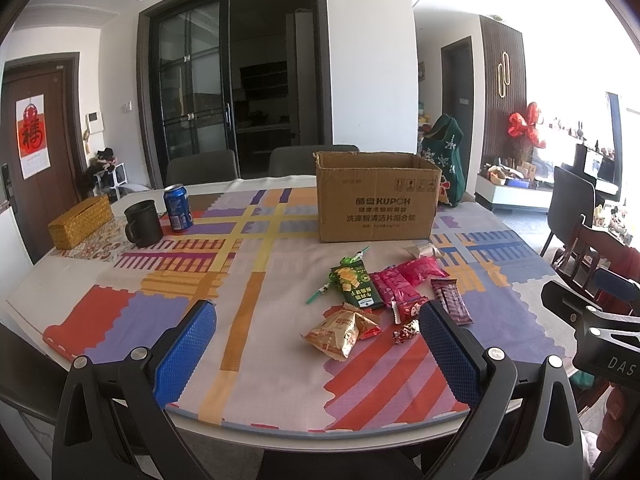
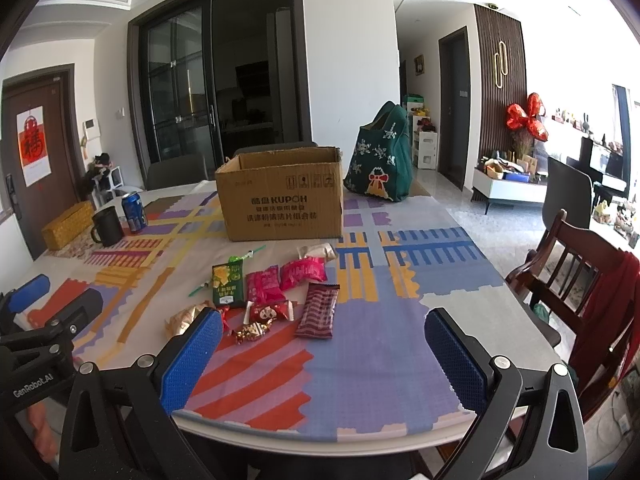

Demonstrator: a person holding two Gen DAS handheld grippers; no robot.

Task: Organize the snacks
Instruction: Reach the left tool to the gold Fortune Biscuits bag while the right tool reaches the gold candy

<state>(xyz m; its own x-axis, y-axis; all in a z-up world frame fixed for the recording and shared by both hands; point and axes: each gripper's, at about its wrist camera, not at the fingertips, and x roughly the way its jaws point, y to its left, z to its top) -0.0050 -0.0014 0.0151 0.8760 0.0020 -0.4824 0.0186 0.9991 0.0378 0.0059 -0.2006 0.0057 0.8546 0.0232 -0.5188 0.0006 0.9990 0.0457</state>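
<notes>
On the desk (image 1: 80, 280), over a bright patterned cloth (image 2: 380, 360), the snacks lie loose in one cluster just in front of an open cardboard box (image 2: 282, 204).

Cluster, as seen from the right wrist view: green packet (image 2: 229, 284), two pink packets (image 2: 262, 286) (image 2: 303, 272) side by side, maroon bar (image 2: 318, 312), small red-and-white packet (image 2: 270, 312), foil candy (image 2: 252, 330), tan pouch (image 2: 184, 320) partly hidden behind a finger. A beige wrapper (image 2: 320, 251) sits nearest the box. A green lollipop (image 2: 236, 259) lies tilted beside the green packet, touching or nearly so (cannot tell which).

Box upright, flaps open; inside not visible from here.

Left gripper (image 1: 316, 354): fingers spread wide, nothing between them, hovering above the near edge of the desk, tan pouch in the gap beyond.

Right gripper (image 2: 322, 356): fingers likewise wide apart, holding nothing, above the near desk edge to the right of the left one.

Far left of desk: black mug (image 1: 144, 224), blue can (image 1: 178, 208) just beside it, woven yellow box (image 1: 80, 222) near both. A green bag (image 2: 380, 160) stands behind the cardboard box to its right. Wooden chair (image 2: 568, 264) at the right of the desk, red cloth (image 2: 604, 312) draped on it.
</notes>
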